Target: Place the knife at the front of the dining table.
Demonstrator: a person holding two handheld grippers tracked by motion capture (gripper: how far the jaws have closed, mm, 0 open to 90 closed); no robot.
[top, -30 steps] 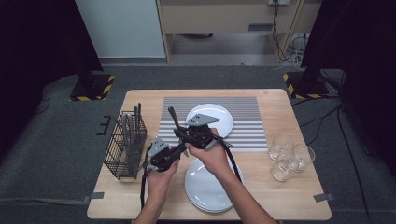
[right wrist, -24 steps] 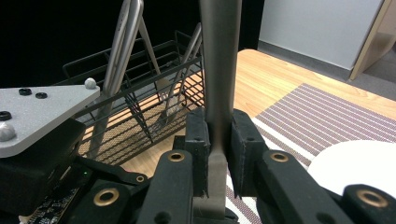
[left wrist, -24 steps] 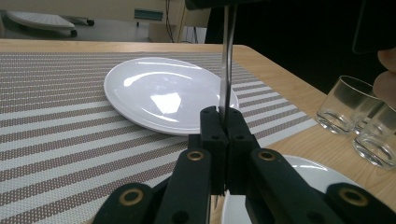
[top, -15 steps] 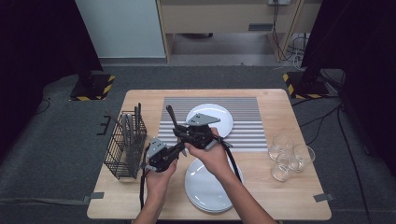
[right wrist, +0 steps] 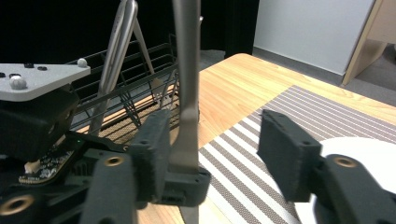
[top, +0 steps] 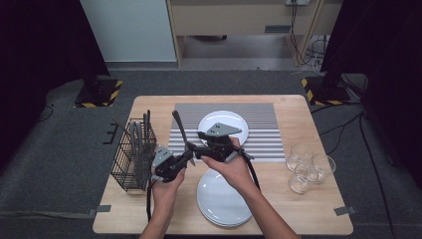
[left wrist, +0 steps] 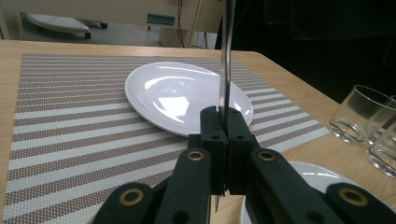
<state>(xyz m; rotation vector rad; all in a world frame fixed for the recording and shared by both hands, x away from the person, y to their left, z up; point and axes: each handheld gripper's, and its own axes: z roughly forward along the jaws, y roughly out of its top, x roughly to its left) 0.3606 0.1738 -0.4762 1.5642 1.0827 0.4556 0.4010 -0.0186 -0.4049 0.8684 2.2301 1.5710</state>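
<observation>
A long metal cutlery piece (top: 180,132) stands nearly upright above the table's left middle. My left gripper (top: 186,158) is shut on its lower end; in the left gripper view the thin metal (left wrist: 225,74) rises from the closed jaws of that gripper (left wrist: 224,126). My right gripper (top: 197,149) points left at the same piece and is open. In the right gripper view the flat shaft (right wrist: 187,70) stands between the spread jaws of the right gripper (right wrist: 219,140), against the left pad (right wrist: 152,140). The left gripper's body (right wrist: 37,121) lies just behind.
A black wire basket (top: 130,157) with several cutlery pieces stands at the left. A white plate (top: 219,118) lies on the striped placemat (top: 263,124). A stack of white plates (top: 221,201) sits at the front. Three glasses (top: 308,169) stand at the right.
Both grippers and the upright cutlery piece have drifted slightly to the left; its top now leans a little more toward the basket.
</observation>
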